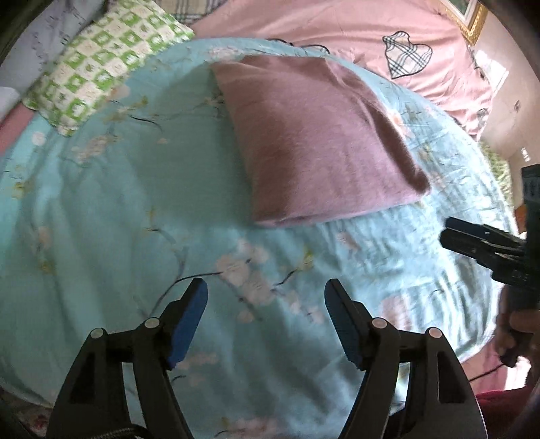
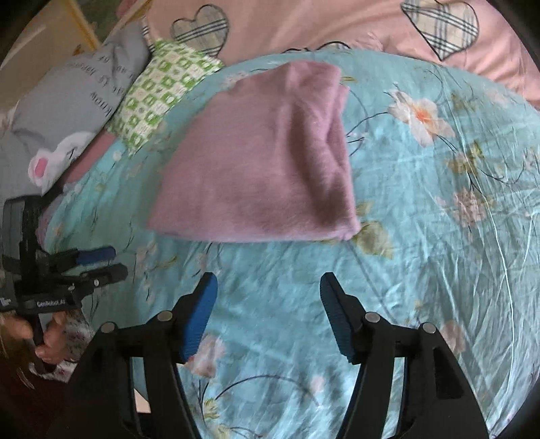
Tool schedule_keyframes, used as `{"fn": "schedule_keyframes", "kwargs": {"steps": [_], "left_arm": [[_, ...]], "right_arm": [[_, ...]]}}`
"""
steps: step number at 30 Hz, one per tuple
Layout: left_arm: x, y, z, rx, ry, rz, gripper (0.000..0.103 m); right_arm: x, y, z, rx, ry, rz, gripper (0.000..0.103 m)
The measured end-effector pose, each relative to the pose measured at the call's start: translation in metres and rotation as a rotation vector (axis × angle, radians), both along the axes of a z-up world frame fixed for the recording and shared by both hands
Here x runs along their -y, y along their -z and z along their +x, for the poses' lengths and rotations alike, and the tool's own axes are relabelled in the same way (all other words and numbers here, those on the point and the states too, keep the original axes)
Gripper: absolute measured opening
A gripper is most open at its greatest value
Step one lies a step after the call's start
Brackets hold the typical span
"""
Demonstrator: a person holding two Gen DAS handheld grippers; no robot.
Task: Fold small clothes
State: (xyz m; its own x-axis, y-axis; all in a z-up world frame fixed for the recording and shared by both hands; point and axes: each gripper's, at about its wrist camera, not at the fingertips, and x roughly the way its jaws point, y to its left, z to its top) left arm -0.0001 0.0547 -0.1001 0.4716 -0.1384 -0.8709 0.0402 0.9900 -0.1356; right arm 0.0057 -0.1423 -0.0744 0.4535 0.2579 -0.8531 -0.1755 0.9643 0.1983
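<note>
The left gripper (image 1: 265, 290) hangs with jaws wide apart and nothing between them, over a blue flowered quilt (image 1: 101, 219). The right gripper (image 2: 268, 285) is likewise spread open and empty. A folded mauve garment (image 2: 263, 162) lies flat on the quilt just beyond both, touched by neither. A green checked pillow (image 2: 158, 91) and a grey pillow (image 2: 67, 101) sit to its left, with a pink heart-patterned sheet (image 2: 303, 27) behind.

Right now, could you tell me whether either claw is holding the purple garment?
No: the purple garment lies folded on the blue floral quilt, while the right claw and left claw stand open and empty.
</note>
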Motion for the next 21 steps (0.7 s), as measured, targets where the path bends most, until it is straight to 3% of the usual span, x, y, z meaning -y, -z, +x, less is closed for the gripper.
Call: {"fn": "schedule_keyframes", "kwargs": {"steps": [6,11,16,17,18,19,21], "left_arm": [[0.0,0.001,-0.018,0.036,-0.009,0.113,0.077],[0.007,-0.019,-0.019,0.119,-0.021,0.211,0.081],[0.009,-0.054,-0.017,0.203,-0.03,0.212,0.083],[0.008,-0.06,-0.017,0.221,-0.033,0.209,0.084],[0.008,-0.066,-0.018,0.246,-0.037,0.208,0.088],[0.008,-0.068,-0.017,0.259,-0.038,0.207,0.091],[0.009,-0.069,-0.013,0.276,-0.046,0.222,0.094]], "right_arm": [[-0.012,0.013,-0.013,-0.026,-0.009,-0.04,0.071],[-0.019,0.004,-0.016,0.025,-0.018,-0.078,0.075],[-0.026,-0.034,-0.02,0.187,-0.04,-0.097,0.079],[-0.027,-0.046,-0.024,0.244,-0.04,-0.099,0.082],[-0.027,-0.058,-0.027,0.307,-0.04,-0.098,0.096],[-0.027,-0.067,-0.031,0.361,-0.038,-0.096,0.103],[-0.028,-0.074,-0.033,0.413,-0.031,-0.102,0.103]]}}
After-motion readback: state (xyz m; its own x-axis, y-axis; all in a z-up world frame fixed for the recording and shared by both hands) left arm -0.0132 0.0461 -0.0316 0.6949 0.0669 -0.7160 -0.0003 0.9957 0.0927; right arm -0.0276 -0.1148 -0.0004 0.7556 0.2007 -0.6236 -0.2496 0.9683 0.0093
